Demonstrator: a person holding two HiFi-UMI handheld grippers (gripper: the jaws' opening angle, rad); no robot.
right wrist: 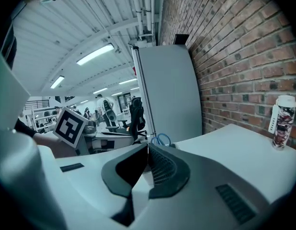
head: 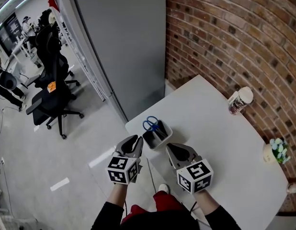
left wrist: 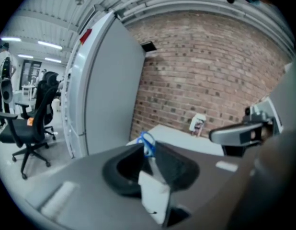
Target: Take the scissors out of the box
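Blue-handled scissors stand in the open box at the white table's left corner. Left gripper, just beside the box, is slightly parted and empty. Right gripper is closed and empty.

Red brick wall runs along the right, with the white tabletop pushed up against it. A tall grey partition stands just behind. Out left, black office chairs sit on the pale grey floor, and strip lights glow overhead.
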